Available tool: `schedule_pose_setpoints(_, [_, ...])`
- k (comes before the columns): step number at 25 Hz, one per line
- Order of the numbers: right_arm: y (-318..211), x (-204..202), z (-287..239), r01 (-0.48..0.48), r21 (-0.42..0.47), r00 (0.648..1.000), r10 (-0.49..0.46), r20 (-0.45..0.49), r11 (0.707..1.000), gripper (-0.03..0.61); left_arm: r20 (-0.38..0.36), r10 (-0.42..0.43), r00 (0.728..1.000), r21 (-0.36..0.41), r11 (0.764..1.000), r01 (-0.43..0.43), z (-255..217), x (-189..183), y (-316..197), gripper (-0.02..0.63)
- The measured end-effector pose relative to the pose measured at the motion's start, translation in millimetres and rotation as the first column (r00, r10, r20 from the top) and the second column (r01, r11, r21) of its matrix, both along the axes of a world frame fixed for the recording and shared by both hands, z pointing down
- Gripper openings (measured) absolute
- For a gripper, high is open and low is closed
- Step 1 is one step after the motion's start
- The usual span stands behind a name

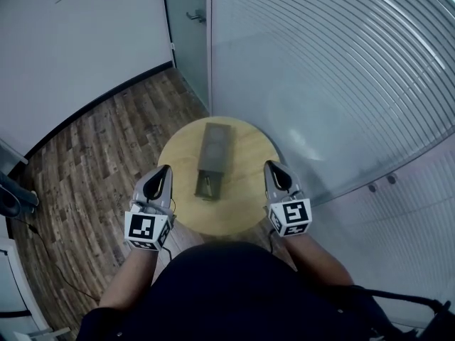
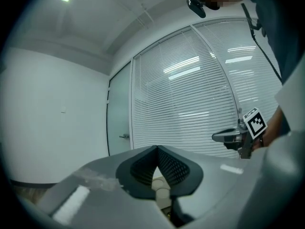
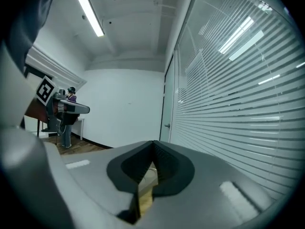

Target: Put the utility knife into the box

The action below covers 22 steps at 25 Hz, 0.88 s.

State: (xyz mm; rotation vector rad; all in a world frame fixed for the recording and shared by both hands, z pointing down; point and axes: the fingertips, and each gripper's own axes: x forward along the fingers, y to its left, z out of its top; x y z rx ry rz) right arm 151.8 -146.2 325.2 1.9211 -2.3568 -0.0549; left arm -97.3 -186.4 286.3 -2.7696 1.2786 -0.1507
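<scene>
A long dark box (image 1: 215, 146) lies in the middle of the round wooden table (image 1: 245, 208). Its near end (image 1: 207, 185) is slid out like a drawer, with something small and pale inside; I cannot make out the utility knife for certain. My left gripper (image 1: 165, 169) hangs over the table's near left edge, jaws closed tip to tip with nothing between them (image 2: 156, 148). My right gripper (image 1: 274, 165) hovers over the near right edge, also shut and empty (image 3: 153, 143). Both point level, away from me, one on each side of the box.
A curved glass wall with blinds (image 1: 341, 84) runs close behind and to the right of the table. A glass door (image 1: 188, 34) and a white wall (image 1: 78, 41) stand at the back. Wood floor (image 1: 92, 162) lies to the left, with cables near its left edge.
</scene>
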Motion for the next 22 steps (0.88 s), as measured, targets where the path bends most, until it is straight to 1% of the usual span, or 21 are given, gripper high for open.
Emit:
schedule_pose_setpoints(4, [4,-2,-4,0.000,0.001,1.000,0.000,0.001,1.000,0.008,-0.003,0.000,1.000,-0.018,1.000,0.000,2,0,3,0.003])
schedule_pose_setpoints(11, [5,4,-8,-0.024,0.026,1.000,0.023,0.017,0.999,0.008,-0.002,-0.006,1.000,-0.024,1.000,0.006,11,-5,12,0.003])
schedule_pose_setpoints(17, [8,6,-18,-0.046,0.050,0.999,0.045,0.018,0.998,0.008,-0.017,-0.023,1.000,-0.023,0.999,0.022,6,-10,16,0.003])
schedule_pose_setpoints(22, [5,8,-17,-0.063,0.050,0.998,0.063,0.018,0.997,0.008,-0.026,-0.022,0.999,-0.024,0.999,0.021,8,-12,14,0.003])
